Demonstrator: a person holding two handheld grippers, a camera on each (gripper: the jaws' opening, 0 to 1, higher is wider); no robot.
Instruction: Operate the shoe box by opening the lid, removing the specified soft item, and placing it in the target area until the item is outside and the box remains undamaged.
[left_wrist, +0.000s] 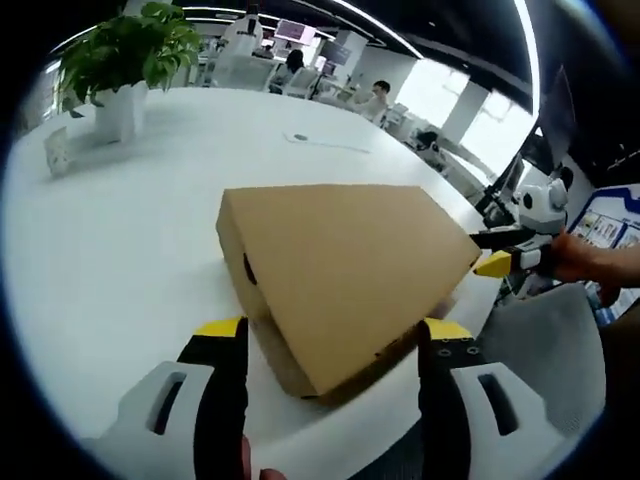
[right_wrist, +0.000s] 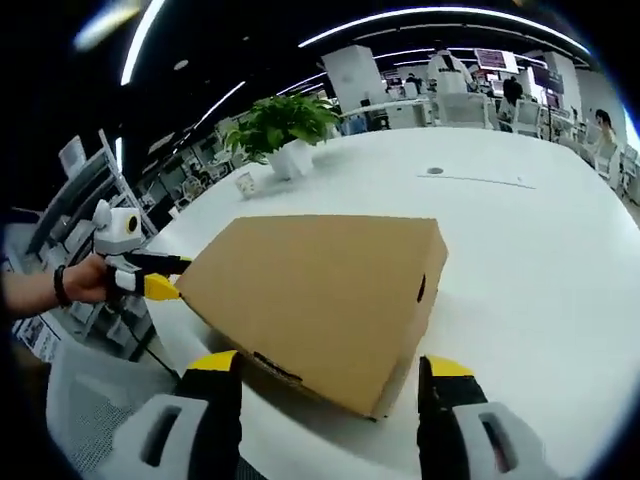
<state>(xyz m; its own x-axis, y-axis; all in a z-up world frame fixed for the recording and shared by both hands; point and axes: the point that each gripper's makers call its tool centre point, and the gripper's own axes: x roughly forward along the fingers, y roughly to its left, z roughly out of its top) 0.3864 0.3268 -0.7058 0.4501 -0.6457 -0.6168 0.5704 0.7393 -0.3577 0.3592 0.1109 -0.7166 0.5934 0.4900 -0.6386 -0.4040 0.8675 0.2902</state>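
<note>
Shoe box (left_wrist: 345, 275) sits lid-closed near the edge of the white desk (left_wrist: 150, 200). Left gripper (left_wrist: 332, 335) and right gripper (right_wrist: 328, 368) both spread wide, 1 at each end of the box, holding nothing. Potted plant (right_wrist: 285, 125) further back.

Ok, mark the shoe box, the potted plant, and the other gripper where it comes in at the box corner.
shoe box (left_wrist: 340, 270), left gripper view, on the closed lid's top.
potted plant (right_wrist: 283, 125), right gripper view, on its leaves.
right gripper (left_wrist: 497, 254), left gripper view, between its yellow-tipped jaws.
</note>
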